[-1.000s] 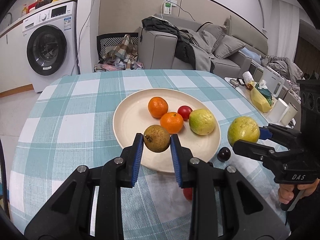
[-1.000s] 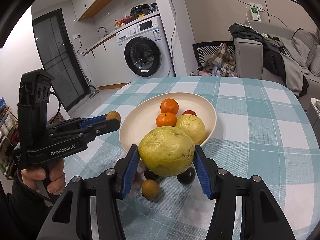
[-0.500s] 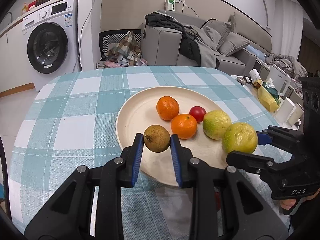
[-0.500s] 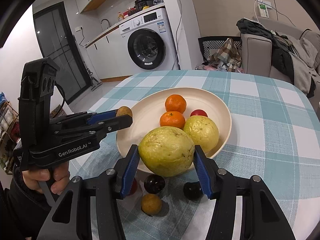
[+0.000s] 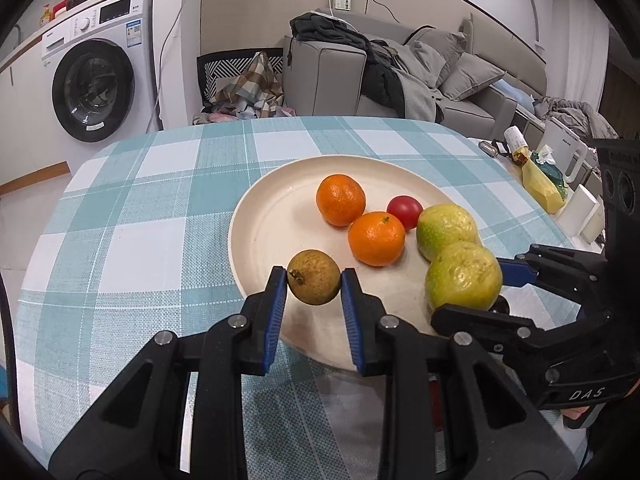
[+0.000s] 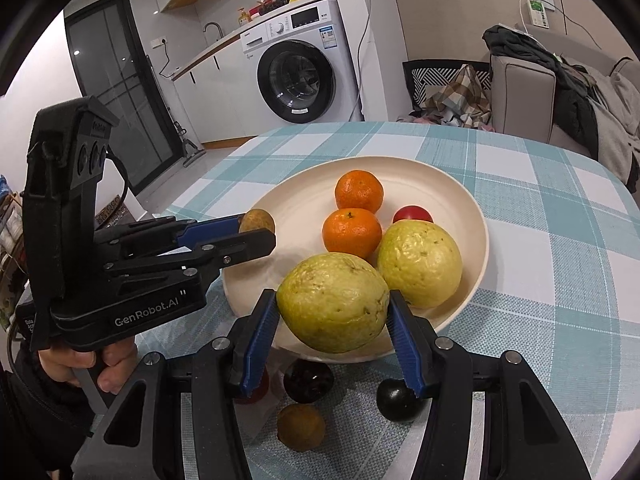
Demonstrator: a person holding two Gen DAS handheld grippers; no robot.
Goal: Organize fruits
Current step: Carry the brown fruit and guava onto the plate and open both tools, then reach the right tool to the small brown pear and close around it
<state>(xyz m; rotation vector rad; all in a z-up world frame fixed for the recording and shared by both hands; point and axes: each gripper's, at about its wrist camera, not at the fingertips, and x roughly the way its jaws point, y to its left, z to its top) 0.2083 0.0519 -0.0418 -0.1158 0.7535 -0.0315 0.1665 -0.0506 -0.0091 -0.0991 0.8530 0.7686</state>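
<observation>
A cream plate (image 5: 276, 216) (image 6: 460, 196) on the checked tablecloth holds two oranges (image 5: 340, 205) (image 6: 352, 233), a small red fruit (image 5: 405, 208) and a yellow-green guava (image 5: 446, 230) (image 6: 420, 264). My left gripper (image 5: 314, 283) is shut on a small brown fruit (image 5: 314, 282) (image 6: 257, 222) above the plate's near left rim. My right gripper (image 6: 333, 306) is shut on a second guava (image 6: 333, 307) (image 5: 463, 276) above the plate's near rim, beside the first guava.
Loose on the cloth in front of the plate lie two dark round fruits (image 6: 308, 376) (image 6: 397, 400), a brown fruit (image 6: 301, 427) and a partly hidden red one (image 6: 256, 390). A washing machine (image 5: 96, 80) and a sofa (image 5: 400, 68) stand beyond the table.
Both grippers have moved forward over the plate with their fruits. The guava in my right gripper now sits close beside the guava on the plate.
</observation>
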